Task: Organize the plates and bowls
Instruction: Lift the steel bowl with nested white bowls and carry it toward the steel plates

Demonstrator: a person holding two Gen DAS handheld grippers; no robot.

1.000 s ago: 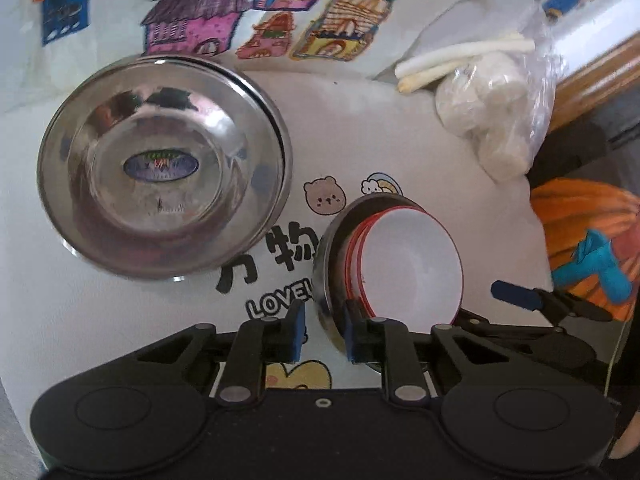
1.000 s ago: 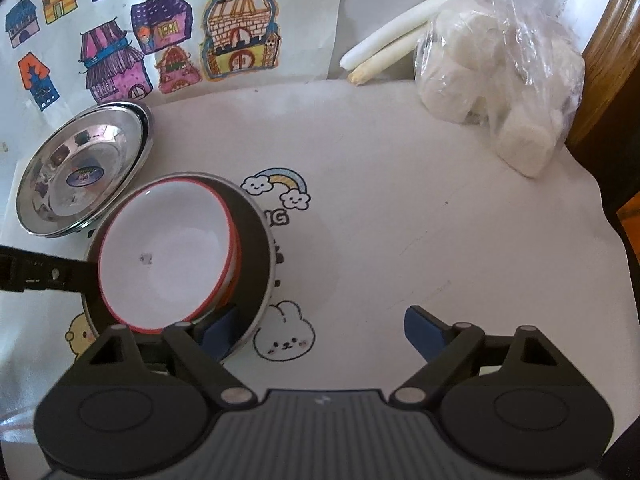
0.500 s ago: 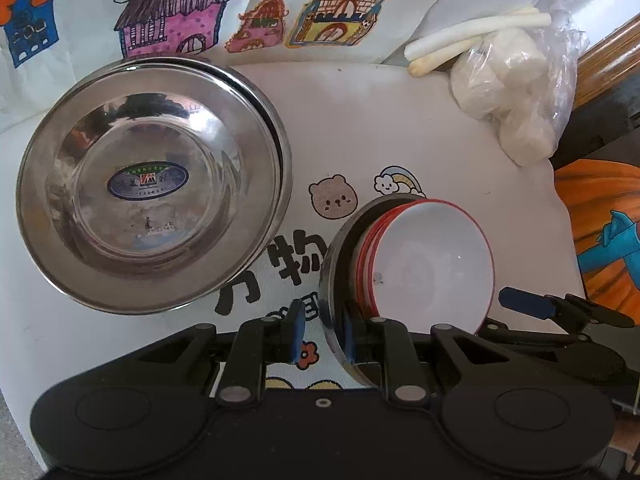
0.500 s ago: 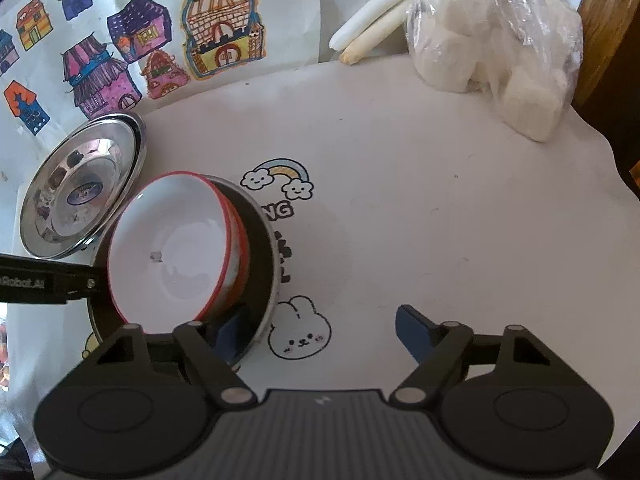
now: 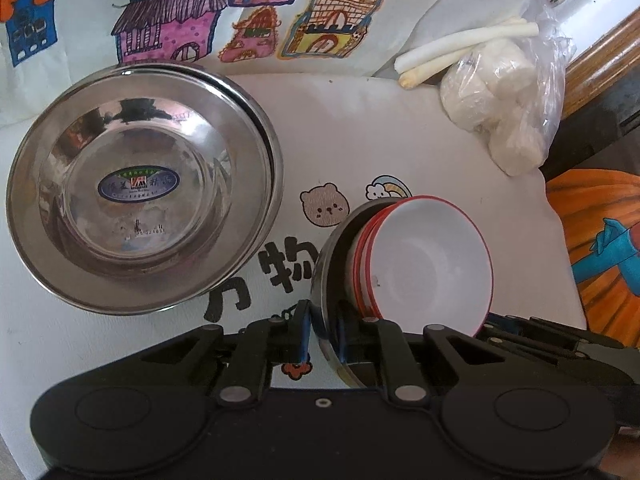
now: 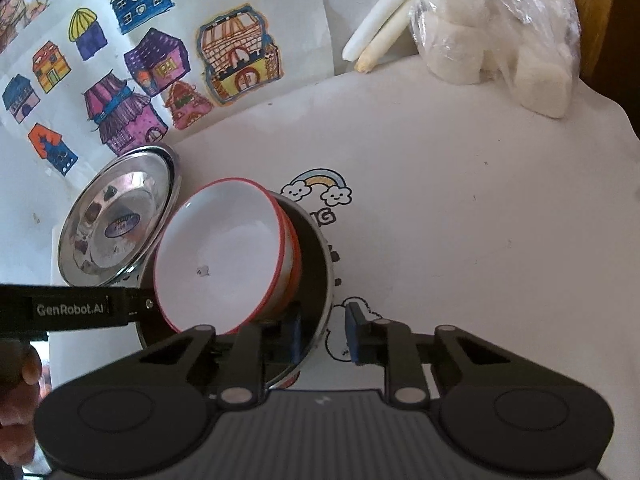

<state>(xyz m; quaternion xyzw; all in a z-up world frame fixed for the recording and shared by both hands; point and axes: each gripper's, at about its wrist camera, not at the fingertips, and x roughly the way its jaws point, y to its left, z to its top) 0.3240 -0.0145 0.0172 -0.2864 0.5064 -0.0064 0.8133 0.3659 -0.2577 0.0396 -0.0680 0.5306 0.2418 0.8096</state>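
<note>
A small steel bowl hangs tilted above the cartoon-printed cloth, with red-rimmed white bowls nested inside it. My left gripper is shut on its near rim, one pad inside and one outside, the jaws still tightening. In the right wrist view the same steel bowl and white bowls sit low and left. My right gripper is closing over the opposite rim, and a slim gap still shows at each pad. A stack of large steel bowls rests on the cloth to the left.
A plastic bag of white lumps and two white sticks lie at the far right corner. A sheet of coloured house drawings covers the back. The cloth's right edge drops off beside an orange printed surface. A person's hand shows at lower left.
The right jaws have swung from wide apart to narrow around the steel bowl's rim. The bowls have tipped a little steeper. The left grip stays on the rim.
</note>
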